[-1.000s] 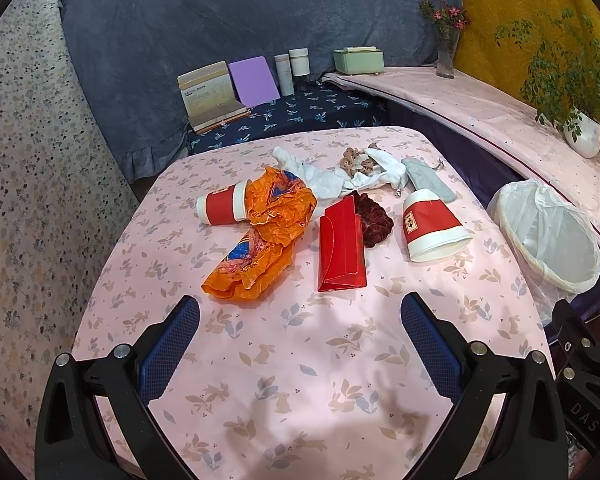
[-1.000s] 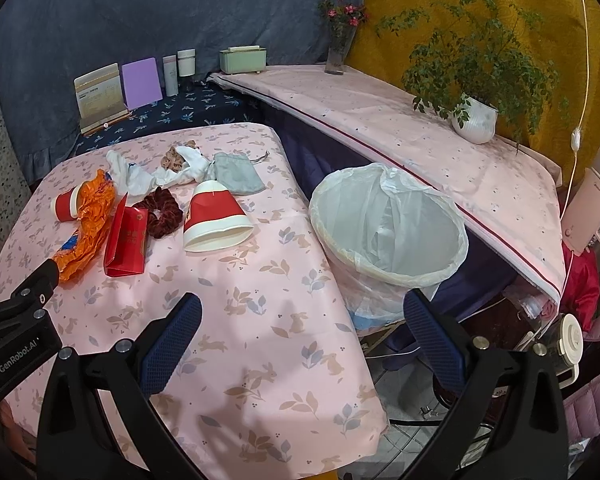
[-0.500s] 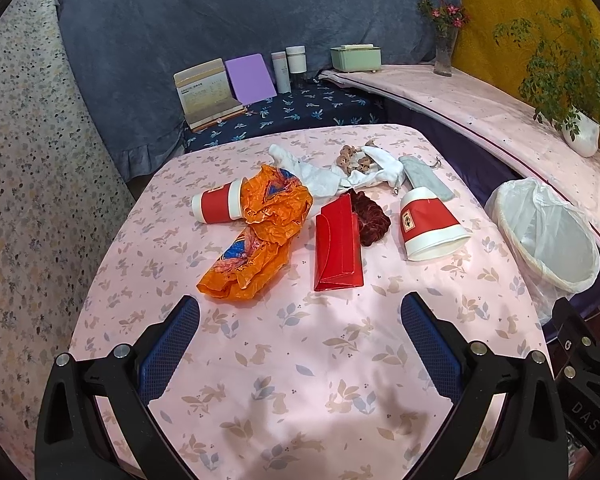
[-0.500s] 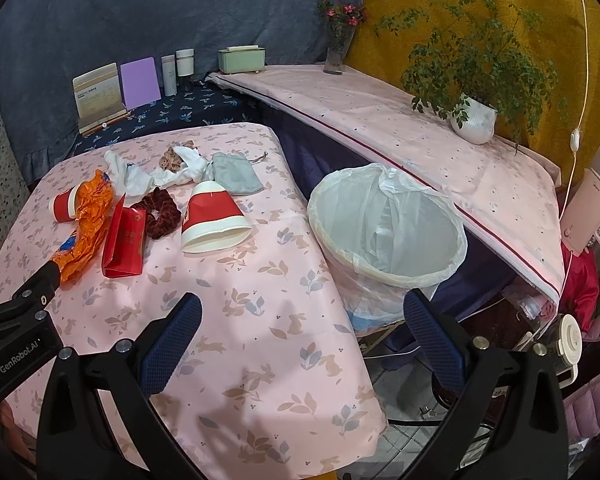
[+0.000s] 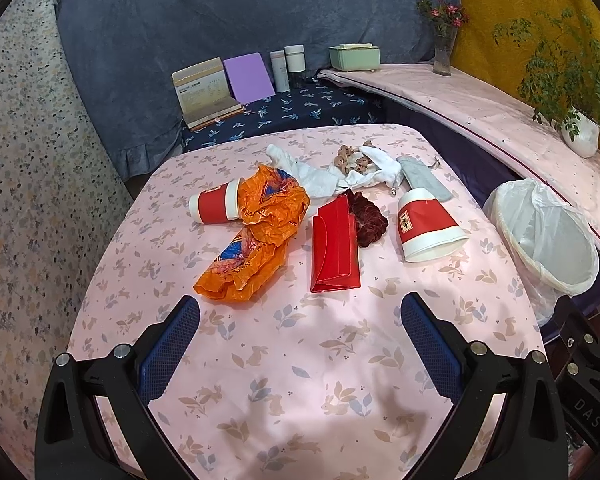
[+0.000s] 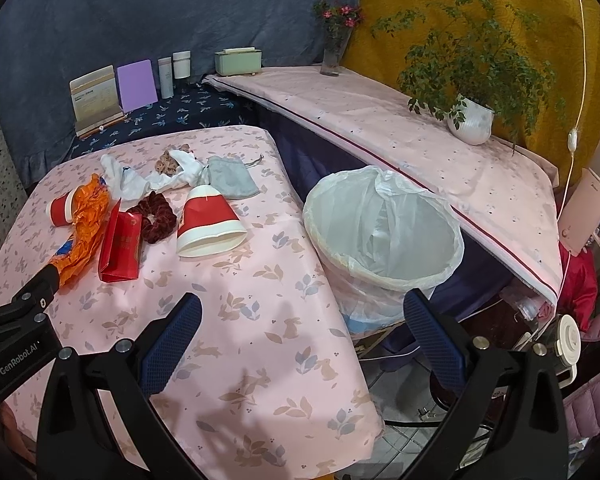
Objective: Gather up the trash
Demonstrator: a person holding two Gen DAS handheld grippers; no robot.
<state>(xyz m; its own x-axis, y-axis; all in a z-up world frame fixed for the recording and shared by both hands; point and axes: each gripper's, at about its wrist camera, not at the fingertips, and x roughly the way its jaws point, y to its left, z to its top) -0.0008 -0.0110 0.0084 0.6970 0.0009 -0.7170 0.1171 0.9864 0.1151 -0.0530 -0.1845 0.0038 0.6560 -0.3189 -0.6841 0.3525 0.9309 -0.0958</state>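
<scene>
Both grippers (image 5: 300, 336) (image 6: 302, 334) are hovering wide open, holding nothing.
The crumpled orange plastic wrapper (image 5: 256, 232) is probably light, soft and slippery; pinching a raised fold looks best.

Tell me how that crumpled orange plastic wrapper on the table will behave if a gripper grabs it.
The crumpled orange plastic wrapper looks thin and creased, so it will probably be floppy and light. Its glossy film may slip. Pinching a bunched fold seems safest.

Tablecloth (image 5: 300, 344): I see pink, leaf-and-rabbit print
Wrapper (image 5: 260, 224): orange, blue patches
Cups (image 5: 428, 224): red, white
Envelope (image 5: 334, 248): red
Scrunchie (image 5: 368, 216): maroon
</scene>
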